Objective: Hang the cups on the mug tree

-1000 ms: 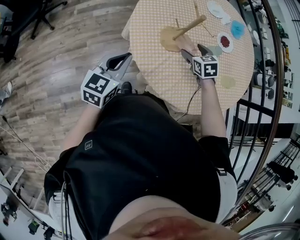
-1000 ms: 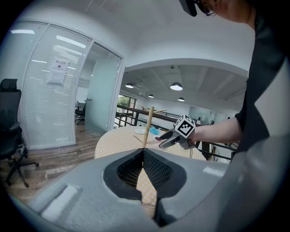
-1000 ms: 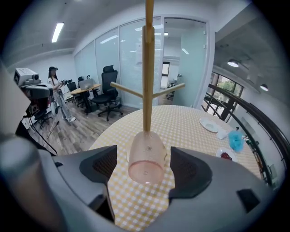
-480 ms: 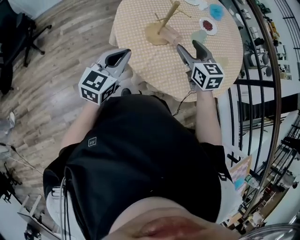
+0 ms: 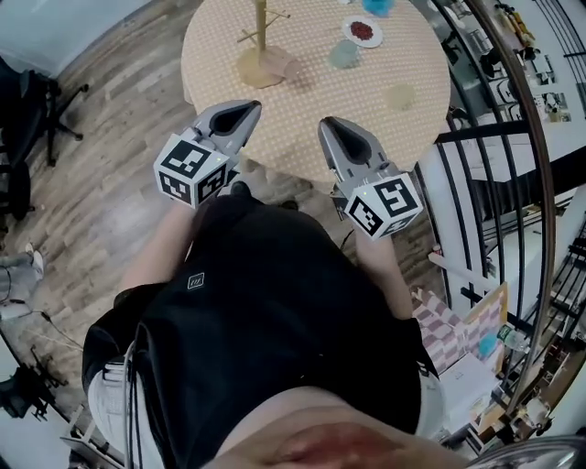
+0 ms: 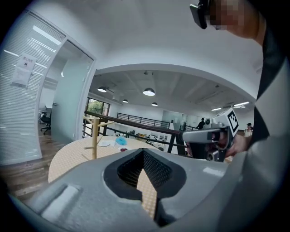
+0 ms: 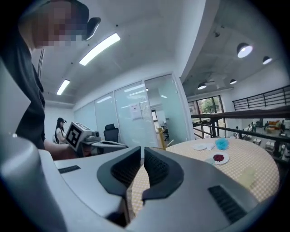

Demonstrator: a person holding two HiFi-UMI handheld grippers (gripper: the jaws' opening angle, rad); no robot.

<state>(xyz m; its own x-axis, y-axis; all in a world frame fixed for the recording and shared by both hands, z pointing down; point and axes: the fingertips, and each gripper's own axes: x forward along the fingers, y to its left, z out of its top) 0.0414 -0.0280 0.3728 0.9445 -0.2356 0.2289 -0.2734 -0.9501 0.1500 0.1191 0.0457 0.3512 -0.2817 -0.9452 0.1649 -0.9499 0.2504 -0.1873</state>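
Note:
The wooden mug tree stands bare on the far left part of the round table, which has a yellow checked cloth. No cup shows on it. My left gripper is held at the table's near edge, shut and empty. Its pad tips meet in the left gripper view, and the mug tree is far beyond them. My right gripper is beside it, also short of the table. Its jaws have just been closing and now stand together with nothing between them.
A plate with something red, a blue piece, a pale-green round piece and a beige one lie on the table's far right. A black railing runs along the right, wooden floor lies left.
Both grippers have drawn back from the table toward my body and risen. The right one left the mug tree's base and its jaws went from open to shut.

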